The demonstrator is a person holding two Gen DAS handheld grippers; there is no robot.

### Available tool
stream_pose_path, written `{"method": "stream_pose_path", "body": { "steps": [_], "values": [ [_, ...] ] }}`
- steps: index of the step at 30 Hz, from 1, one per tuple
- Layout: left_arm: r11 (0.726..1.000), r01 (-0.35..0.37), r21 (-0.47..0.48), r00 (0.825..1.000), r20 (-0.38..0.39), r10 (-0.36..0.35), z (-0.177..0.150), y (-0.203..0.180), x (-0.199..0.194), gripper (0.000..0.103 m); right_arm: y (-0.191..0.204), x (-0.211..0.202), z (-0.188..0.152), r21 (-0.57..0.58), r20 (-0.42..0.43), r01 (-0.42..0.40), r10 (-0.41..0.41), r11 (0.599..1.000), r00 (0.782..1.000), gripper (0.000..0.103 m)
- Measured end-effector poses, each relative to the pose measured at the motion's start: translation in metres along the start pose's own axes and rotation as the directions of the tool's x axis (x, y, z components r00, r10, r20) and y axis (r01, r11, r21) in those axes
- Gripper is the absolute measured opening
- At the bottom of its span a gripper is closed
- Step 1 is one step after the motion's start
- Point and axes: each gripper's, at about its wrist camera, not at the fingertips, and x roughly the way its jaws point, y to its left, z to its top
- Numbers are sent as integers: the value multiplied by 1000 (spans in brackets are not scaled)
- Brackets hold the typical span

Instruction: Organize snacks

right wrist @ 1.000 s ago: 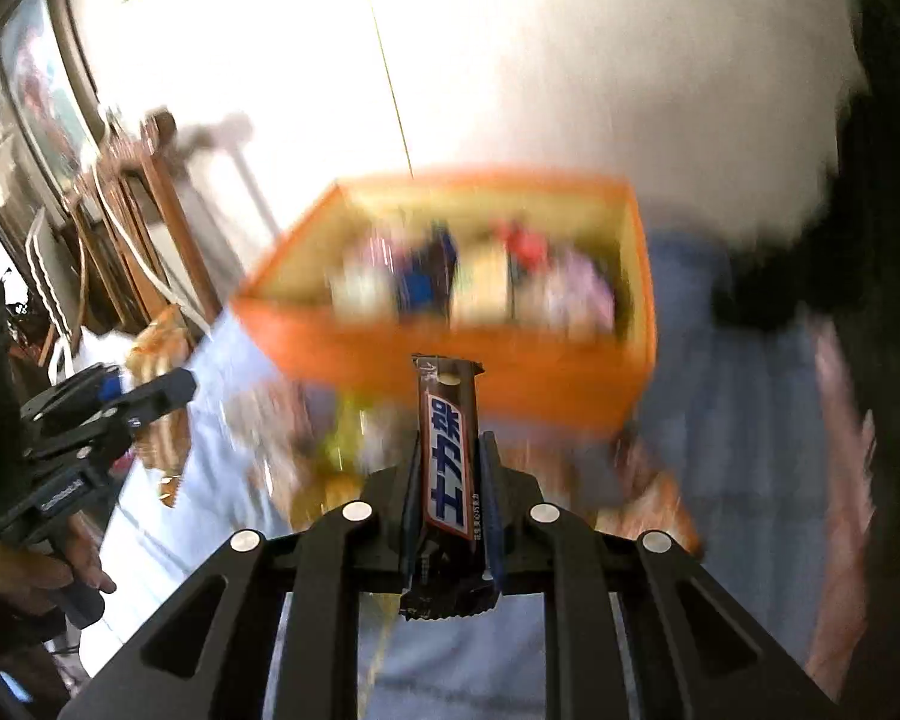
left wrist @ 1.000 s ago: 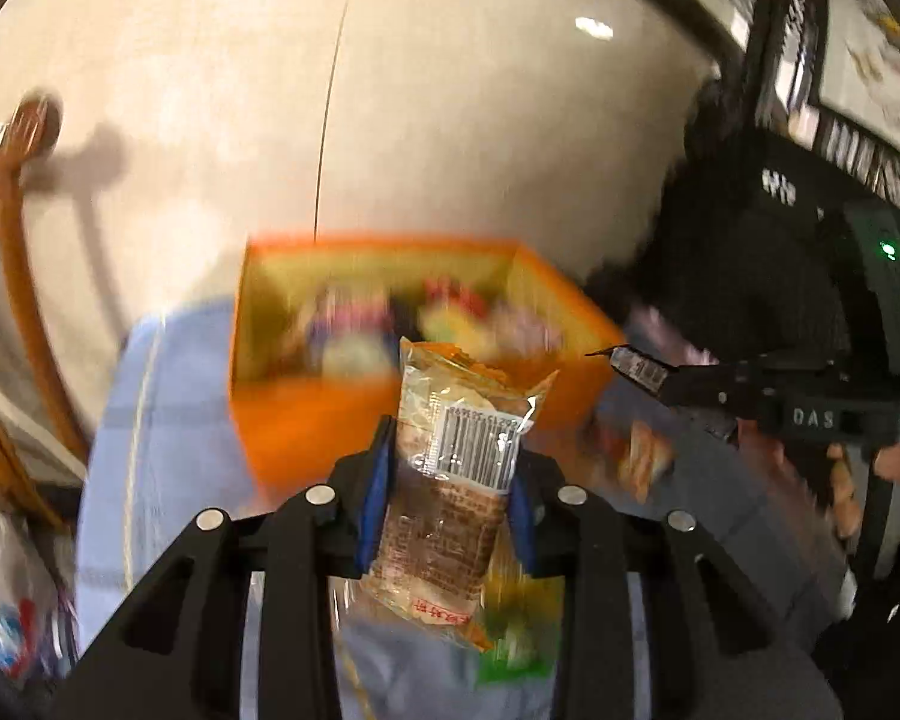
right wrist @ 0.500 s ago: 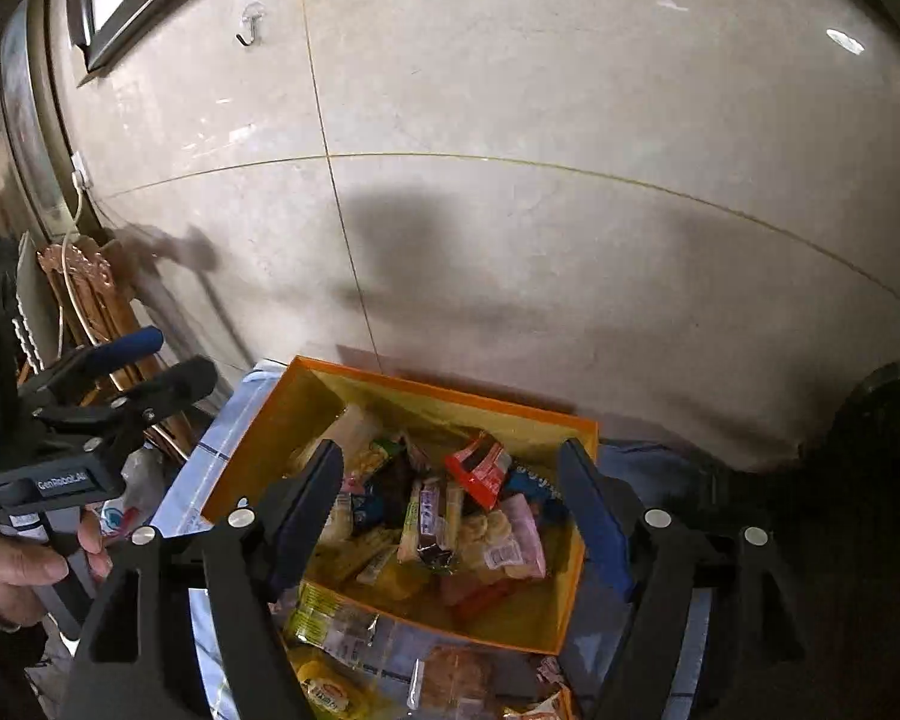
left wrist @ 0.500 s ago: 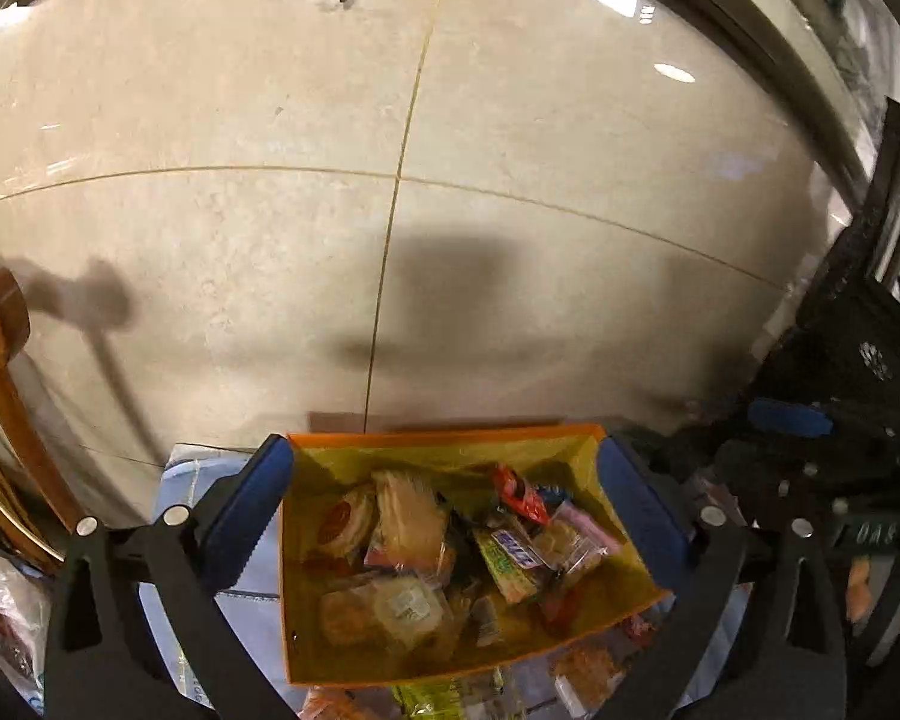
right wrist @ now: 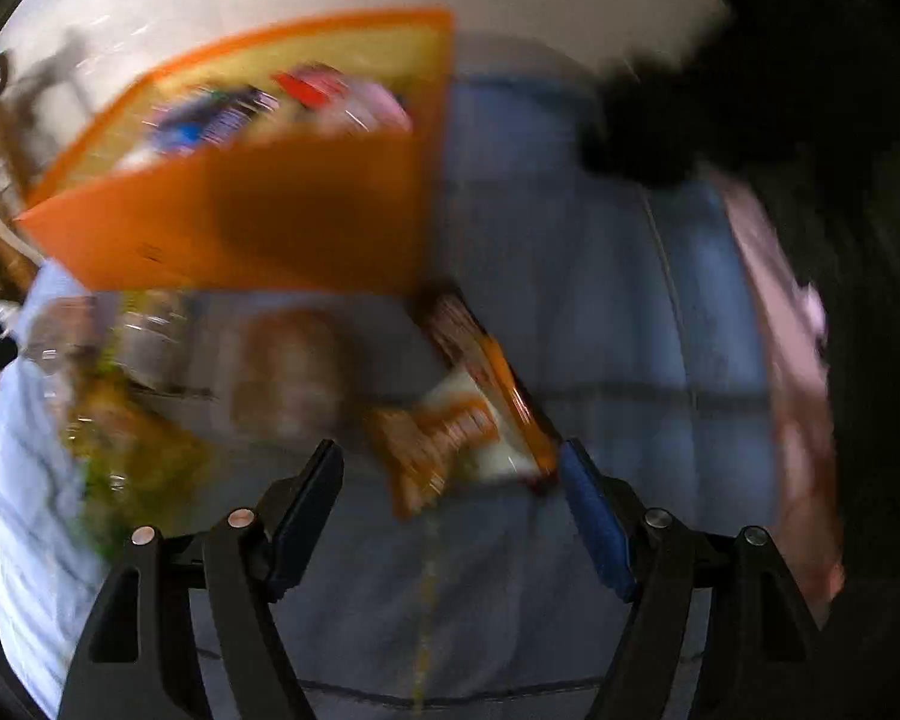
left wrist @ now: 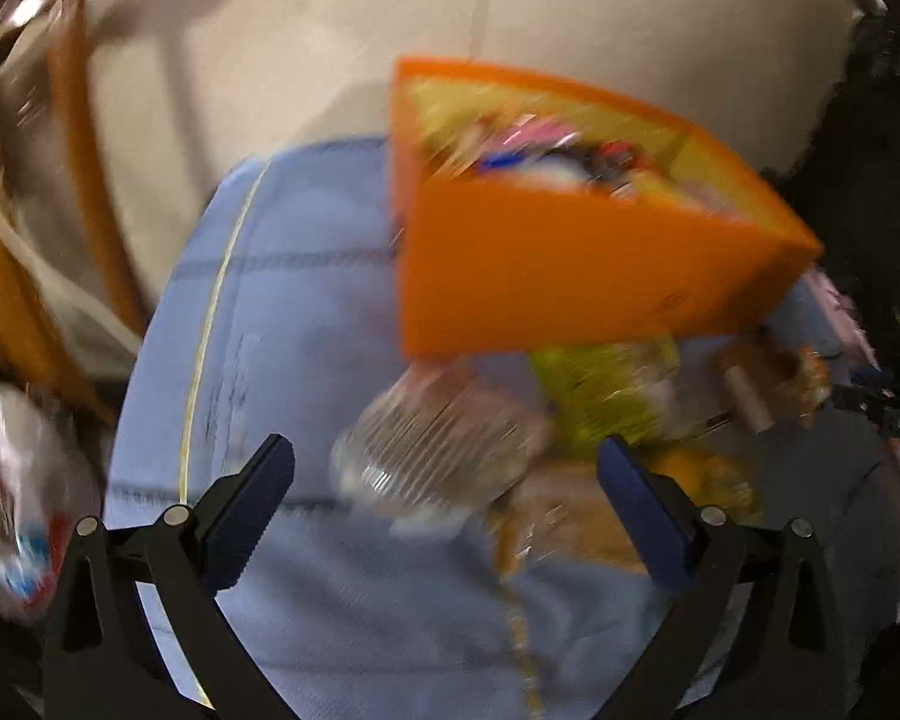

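Both grippers hang with jaws spread and empty over loose snacks lying in front of an orange box.

The left gripper (left wrist: 444,471) has its blue-padded jaws wide apart with nothing between them, above a clear ridged packet (left wrist: 432,450) and a yellow-green packet (left wrist: 612,384) on the blue cloth (left wrist: 282,312). The right gripper (right wrist: 450,474) also stands parted, gripping nothing, over an orange-and-brown snack packet (right wrist: 444,426), whose edge lies just beside its right pad. Beyond both, the orange box (left wrist: 546,264) sits on the cloth near the pale wall (left wrist: 330,30), already holding assorted wrapped snacks (right wrist: 282,105). Both views are blurred.
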Motion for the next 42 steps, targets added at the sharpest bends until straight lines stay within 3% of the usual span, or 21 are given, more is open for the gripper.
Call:
{"method": "stream_pose_path", "body": {
  "steps": [7,10,12,15,20,21,22,29,36,42],
  "values": [
    [999,-13,29,999,30,12,7,-19,16,99,-6,26,12,55,-18,22,-21,998,1000,79],
    [996,-68,53,998,0,68,13,-29,37,99,1,45,18,96,-68,25,-19,995,997,79],
    [996,-75,41,997,-20,76,15,-25,47,99,18,52,17,19,-68,72,-70,997,995,69],
    [996,-70,51,997,-28,72,13,-24,52,67,33,47,14,-86,-48,77,-82,993,996,50],
    [998,-37,55,999,5,36,8,-20,42,48,34,29,3,-122,-21,43,-46,992,999,41],
    [999,-28,35,999,16,27,6,-17,37,47,34,24,0,-115,-11,33,-35,993,999,32],
    [999,-22,23,1000,23,21,4,-15,33,47,36,20,-3,-110,-4,25,-25,994,1000,18],
    [1000,28,-10,997,72,-27,-12,-8,3,46,33,-9,-8,-89,39,-54,58,995,998,16],
    [995,99,18,980,170,-101,-5,-17,-46,46,25,-42,-5,-42,102,-124,128,991,987,13],
    [991,136,18,971,195,-137,1,-24,-65,46,25,-57,7,-49,142,-161,166,986,976,12]
  ]
}}
